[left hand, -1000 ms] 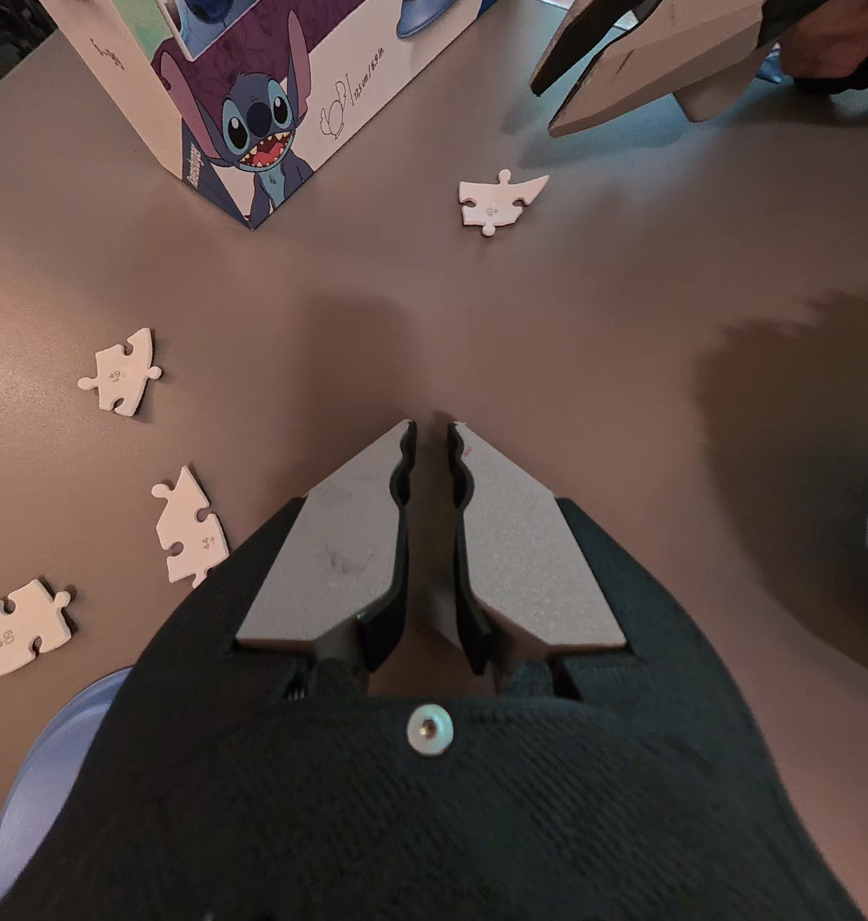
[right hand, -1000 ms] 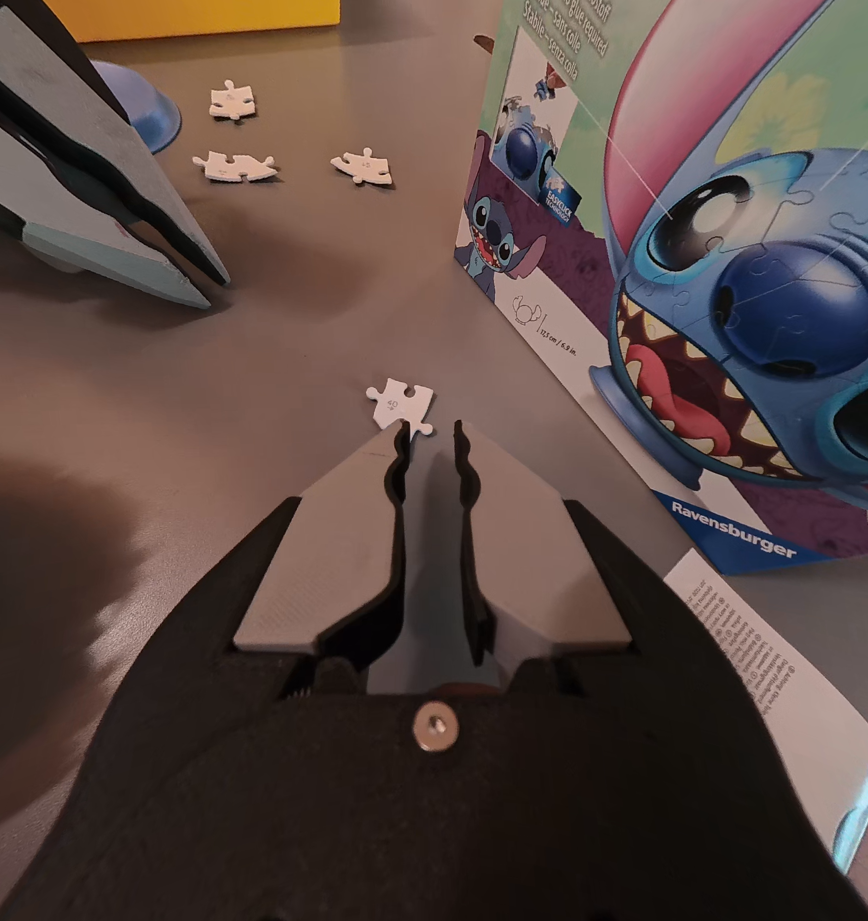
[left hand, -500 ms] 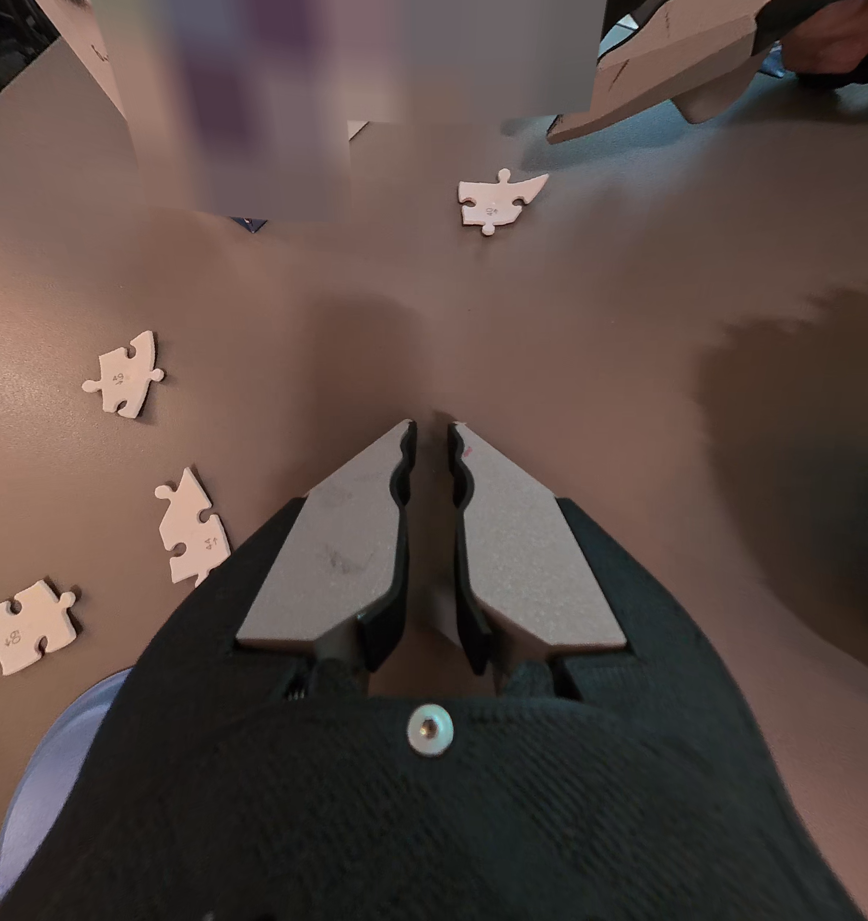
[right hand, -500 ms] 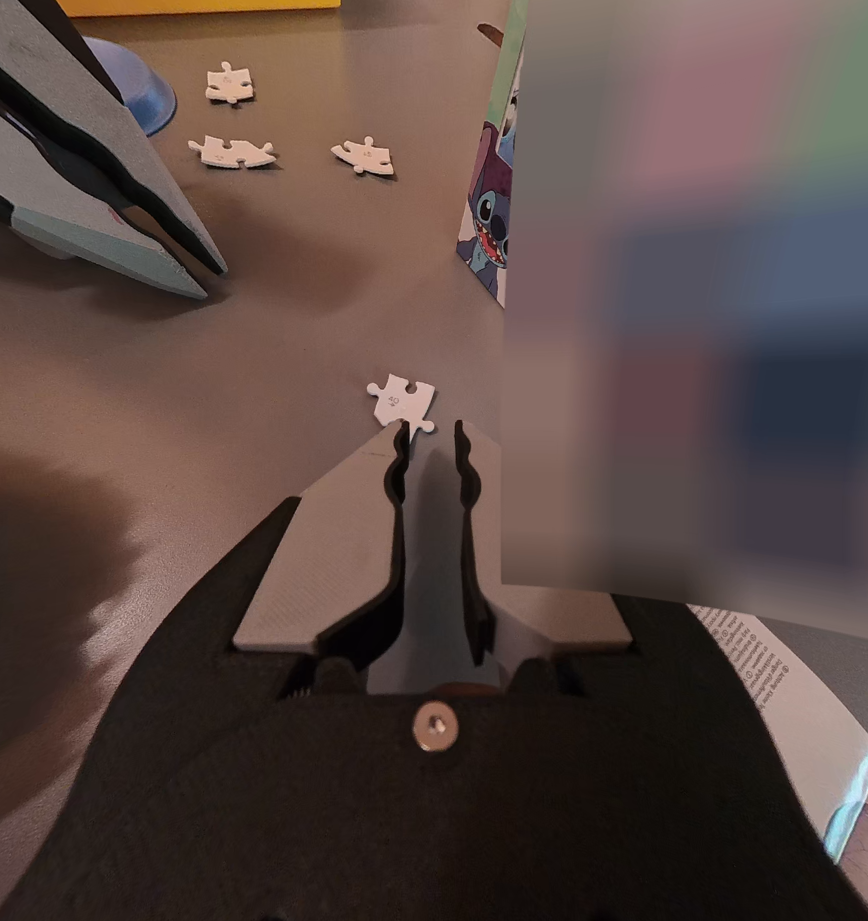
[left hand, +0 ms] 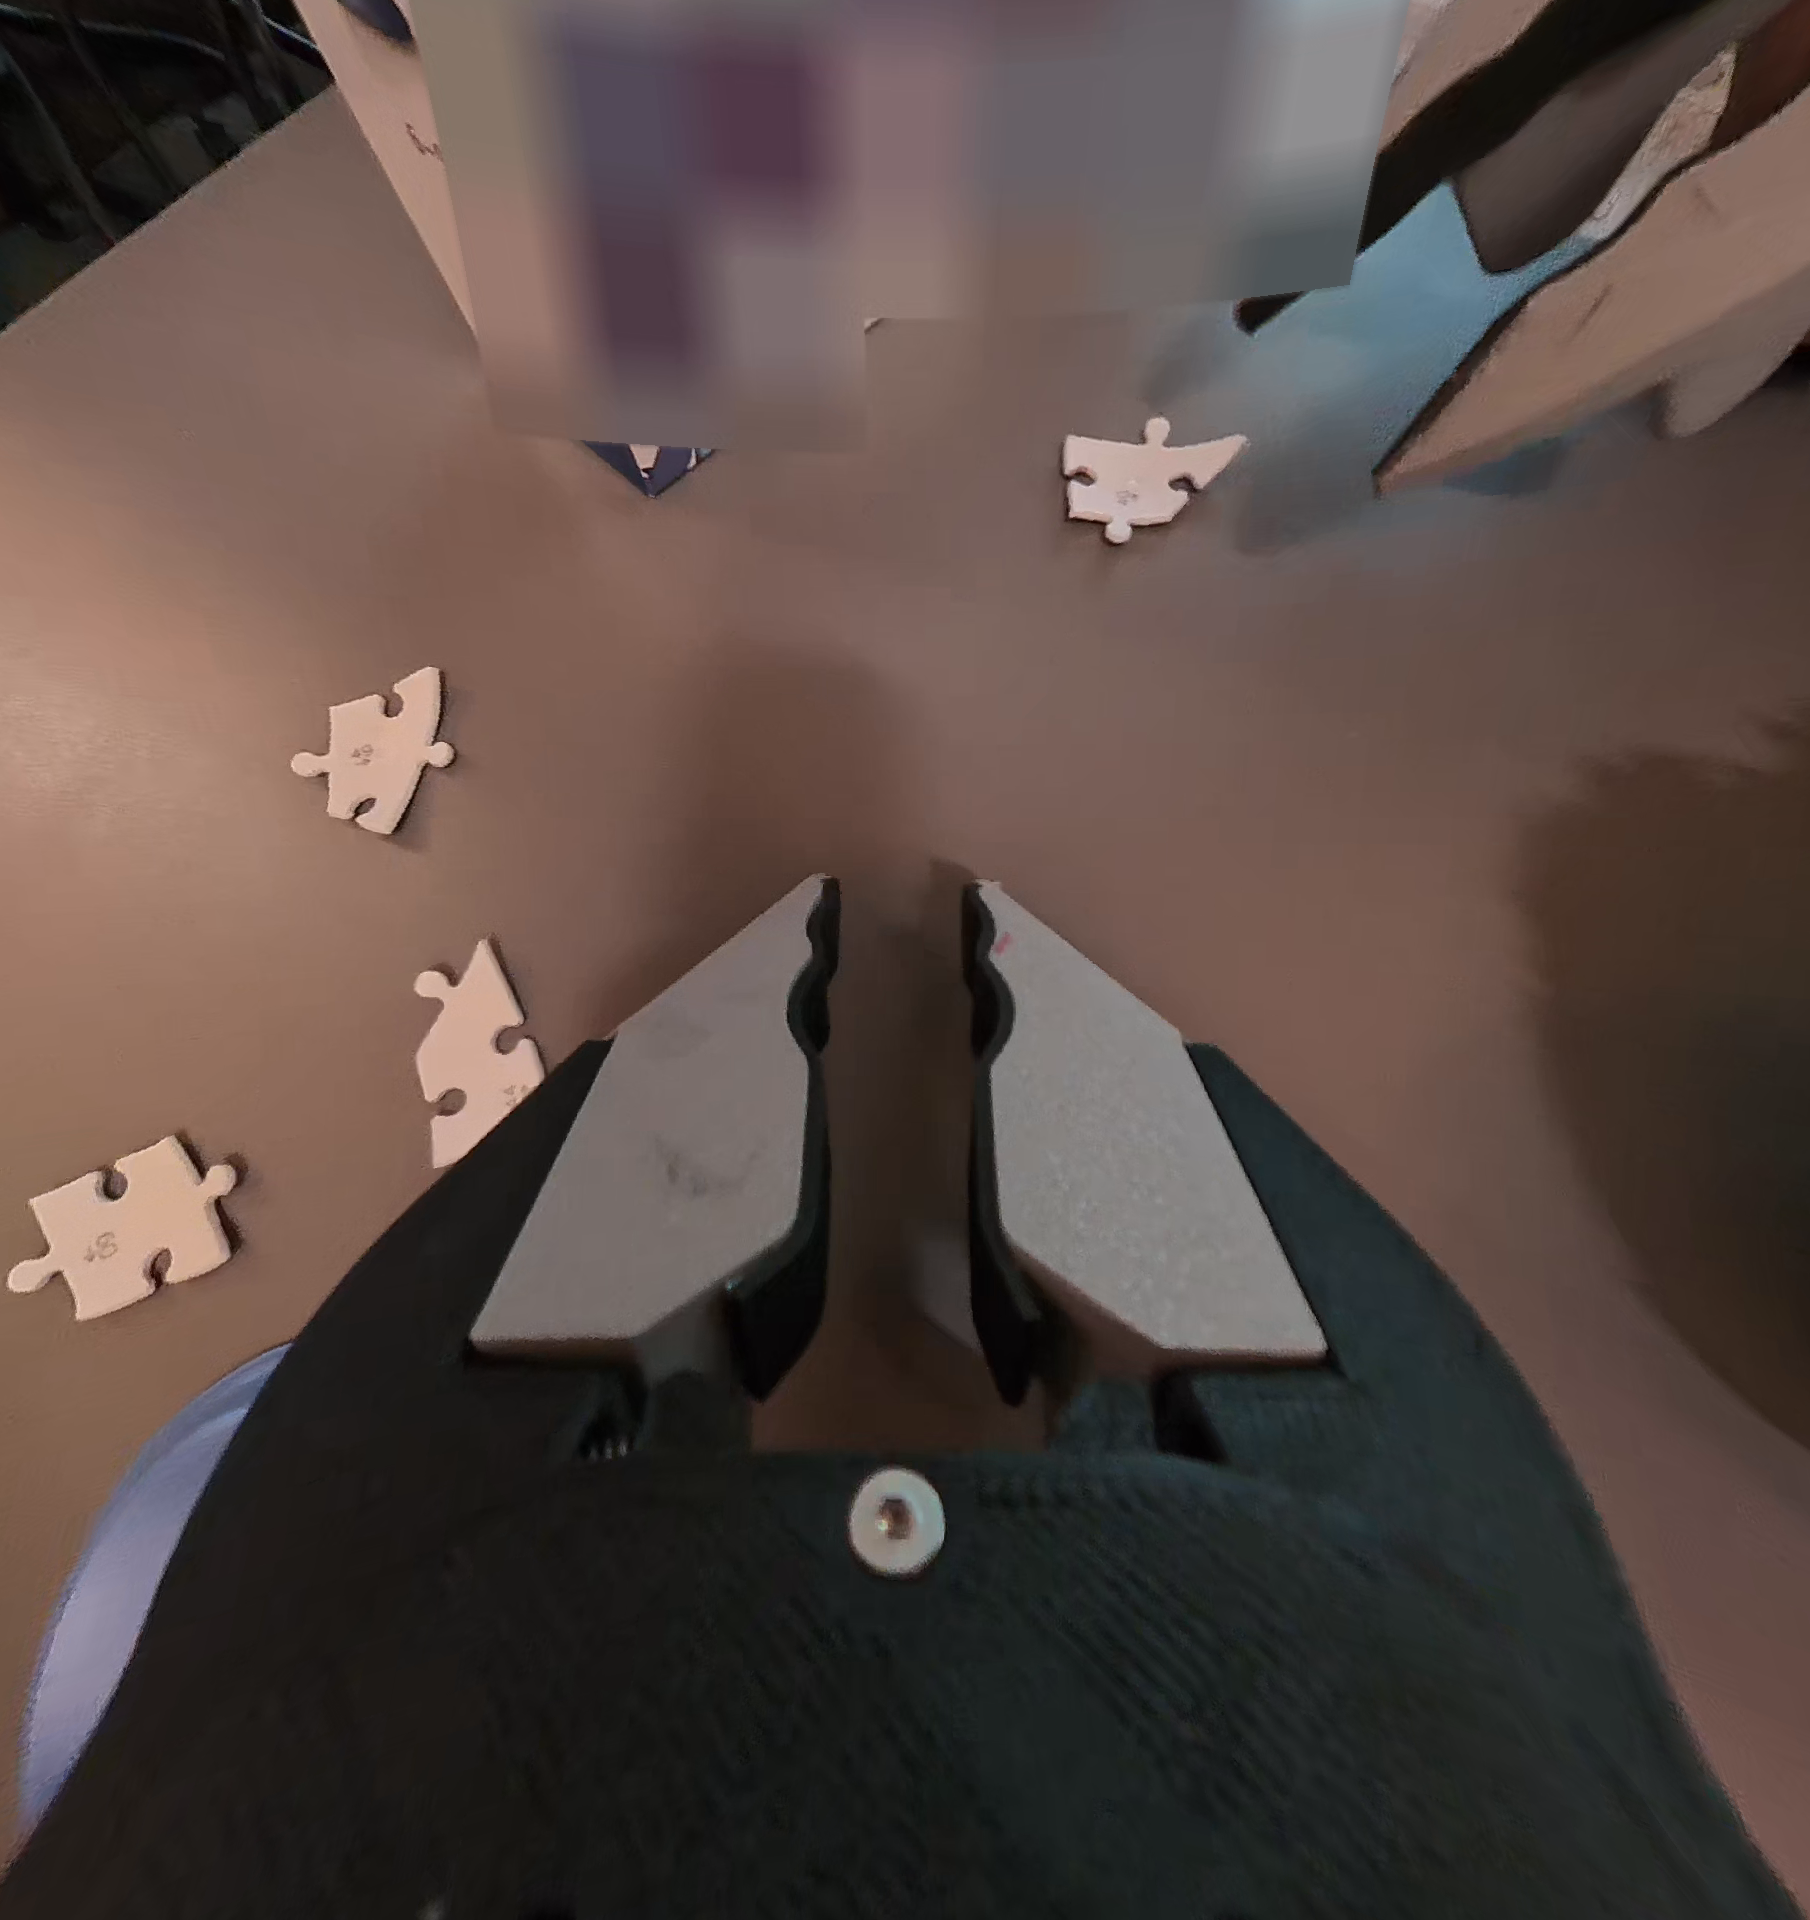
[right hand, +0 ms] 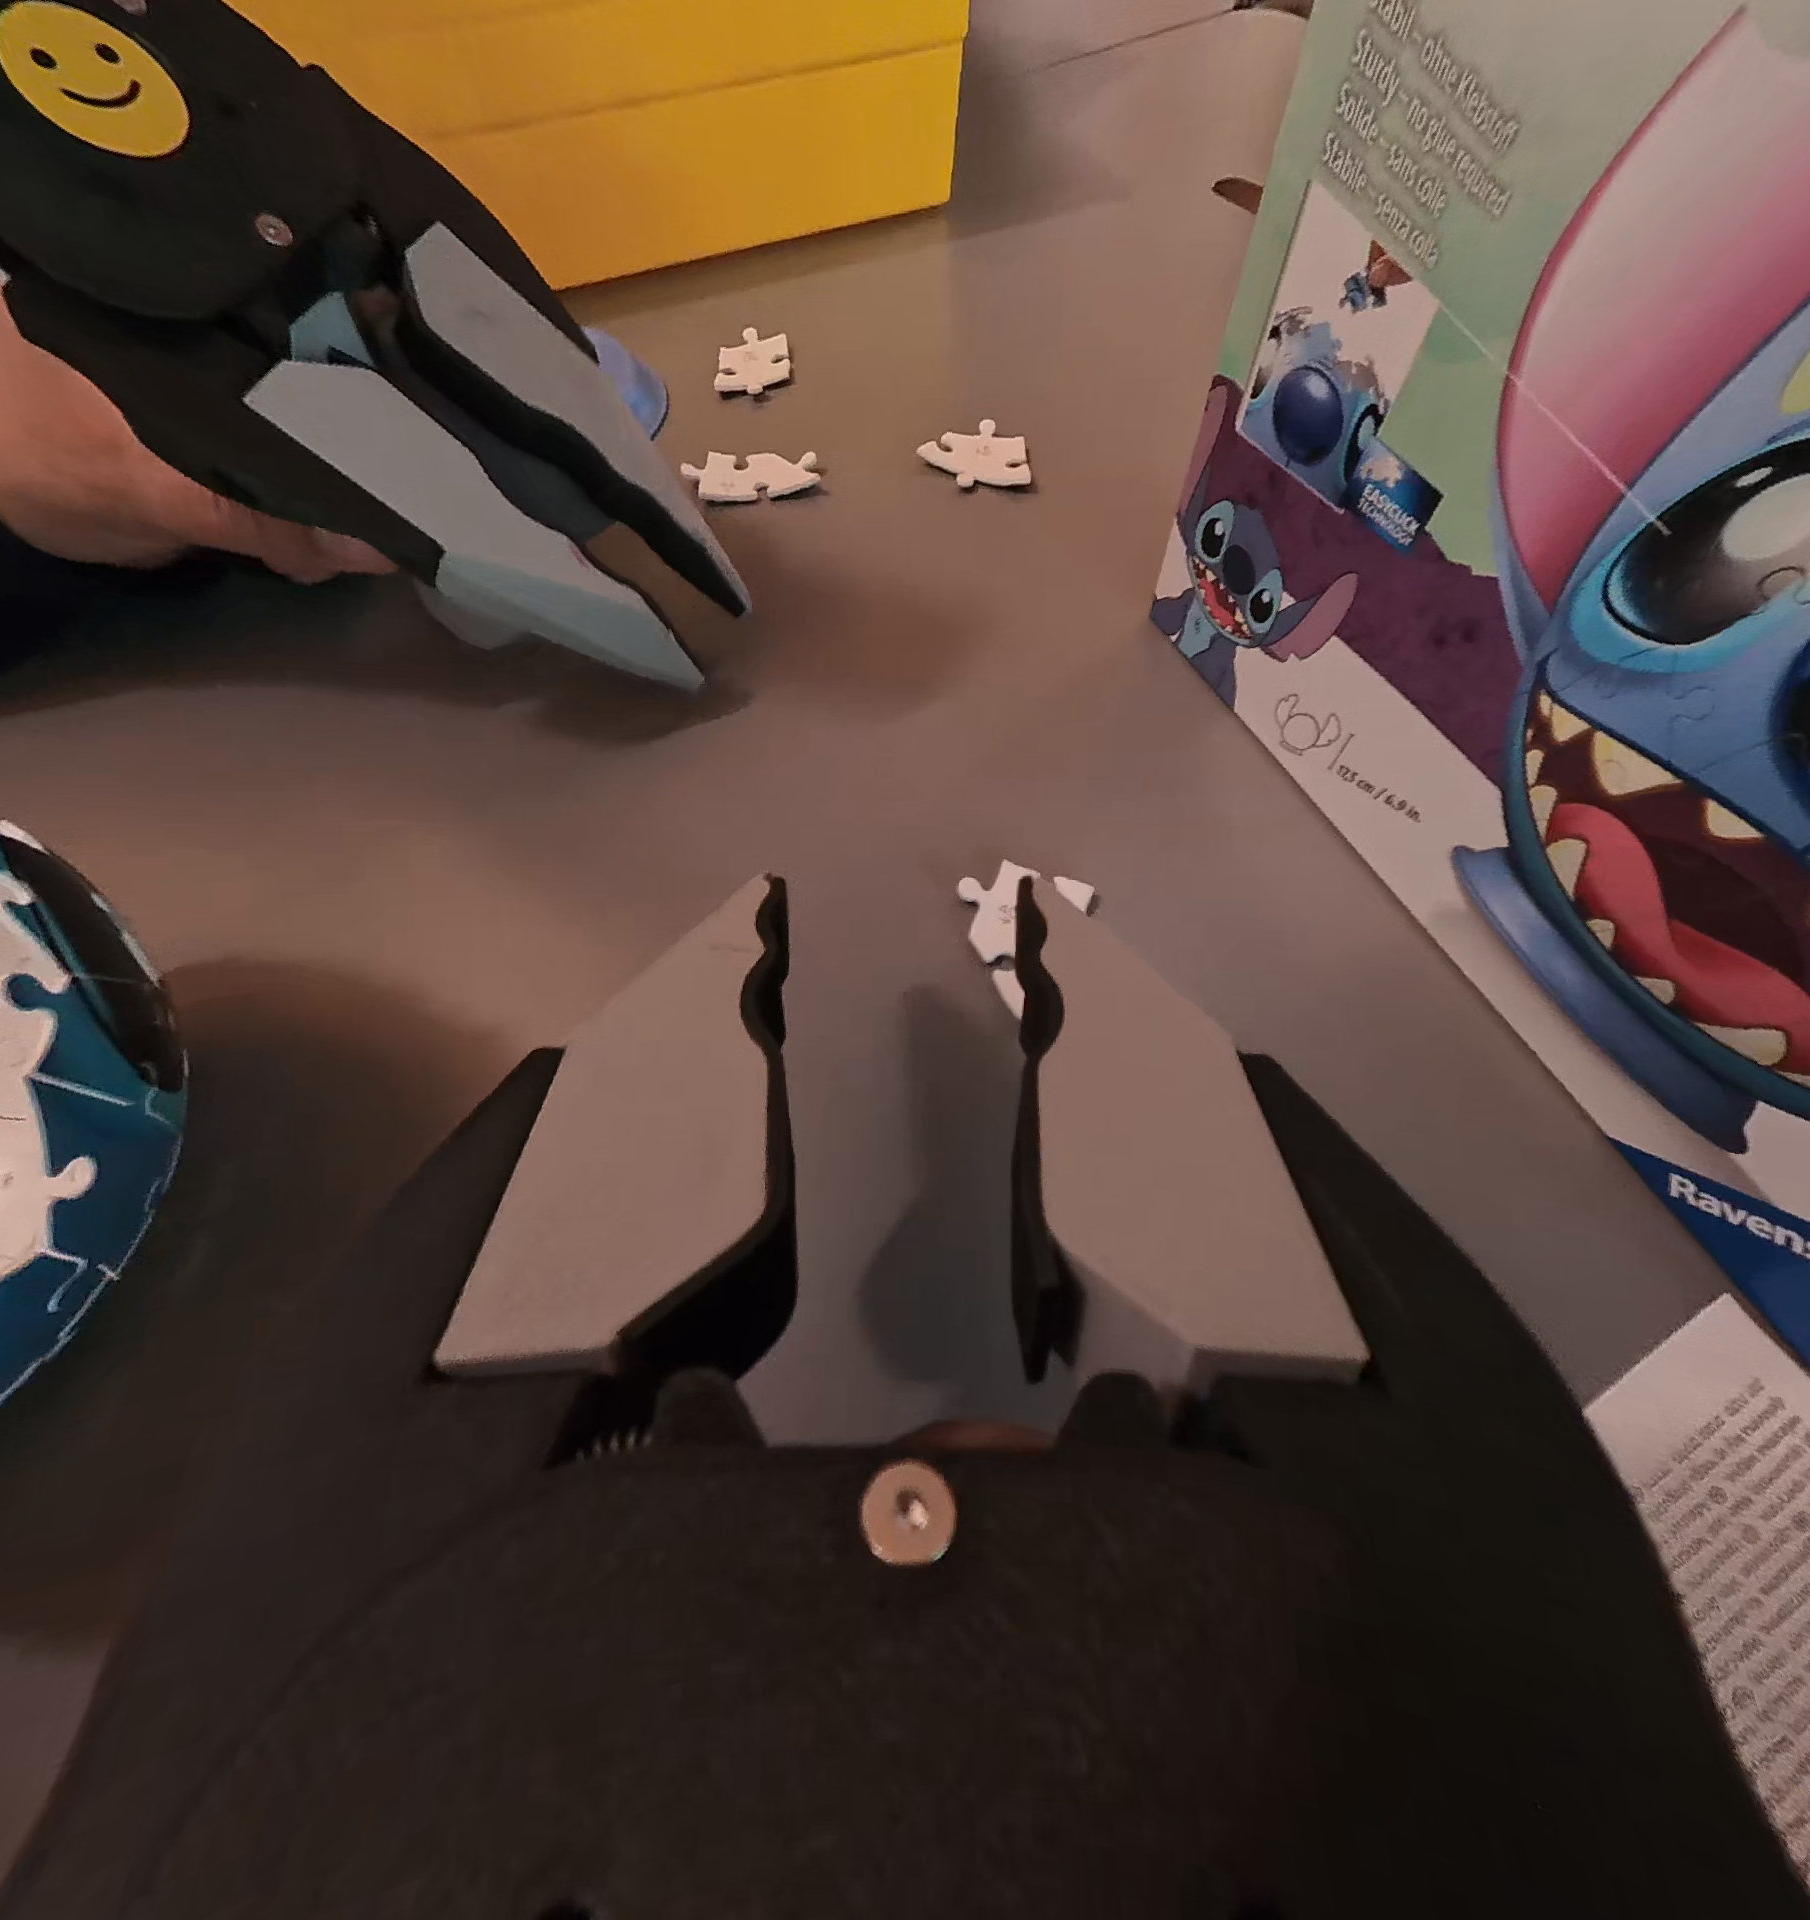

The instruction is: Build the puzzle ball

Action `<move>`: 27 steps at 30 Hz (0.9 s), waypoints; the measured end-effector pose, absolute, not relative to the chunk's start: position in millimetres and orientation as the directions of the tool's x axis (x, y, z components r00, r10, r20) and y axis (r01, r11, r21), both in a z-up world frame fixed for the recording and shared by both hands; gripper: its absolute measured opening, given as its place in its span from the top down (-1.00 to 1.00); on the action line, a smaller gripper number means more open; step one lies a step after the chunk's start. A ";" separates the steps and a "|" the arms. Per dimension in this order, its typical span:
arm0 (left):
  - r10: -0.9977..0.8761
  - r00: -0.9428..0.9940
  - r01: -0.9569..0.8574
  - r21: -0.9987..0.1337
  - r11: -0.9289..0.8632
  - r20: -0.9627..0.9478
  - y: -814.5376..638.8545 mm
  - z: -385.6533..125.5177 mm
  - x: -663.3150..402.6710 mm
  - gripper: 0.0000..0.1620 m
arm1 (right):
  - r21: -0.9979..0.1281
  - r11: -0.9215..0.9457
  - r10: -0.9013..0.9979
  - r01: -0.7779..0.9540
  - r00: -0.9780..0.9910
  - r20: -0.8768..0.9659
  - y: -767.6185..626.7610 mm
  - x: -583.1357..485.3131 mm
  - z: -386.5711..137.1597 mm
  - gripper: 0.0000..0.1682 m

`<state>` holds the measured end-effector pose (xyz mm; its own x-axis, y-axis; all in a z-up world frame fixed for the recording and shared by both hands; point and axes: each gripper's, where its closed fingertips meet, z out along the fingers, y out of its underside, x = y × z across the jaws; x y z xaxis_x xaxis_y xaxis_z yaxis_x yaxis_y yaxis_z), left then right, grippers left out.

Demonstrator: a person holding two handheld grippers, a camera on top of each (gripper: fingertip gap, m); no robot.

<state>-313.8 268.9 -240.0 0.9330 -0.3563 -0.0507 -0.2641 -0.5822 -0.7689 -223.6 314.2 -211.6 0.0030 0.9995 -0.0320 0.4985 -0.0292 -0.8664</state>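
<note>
Right wrist view, lower left: partly built puzzle ball (right hand: 39, 1122) on table (right hand: 568, 831). Upper left: left gripper (right hand: 719, 644), jaws slightly apart, empty. Centre: right gripper (right hand: 901, 894), jaws apart, empty; loose puzzle piece (right hand: 989, 920) under right fingertip. Right: puzzle box (right hand: 1503, 520).

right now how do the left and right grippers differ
The right gripper is open wider than the left gripper. A white puzzle piece lies at the right one's tip, partly hidden by a finger; only bare table shows between the left one's fingers. Both are empty, with grey fingers on black bodies.
</note>
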 end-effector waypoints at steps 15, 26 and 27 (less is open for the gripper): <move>-0.340 0.929 -0.332 -0.741 -0.584 -0.148 270.0 -244.0 -318.8 0.68 | -0.845 -0.010 0.997 0.534 0.066 0.030 327.0 -220.7 -217.8 0.56; -0.326 0.934 -0.321 -0.749 -0.579 -0.148 270.9 -242.1 -321.4 0.67 | -0.845 -0.021 0.994 0.535 0.101 0.039 334.4 -218.8 -217.6 0.59; -0.327 0.933 -0.324 -0.748 -0.580 -0.150 270.8 -242.4 -321.4 0.67 | -0.844 -0.020 0.994 0.536 0.101 0.041 334.5 -218.8 -217.8 0.59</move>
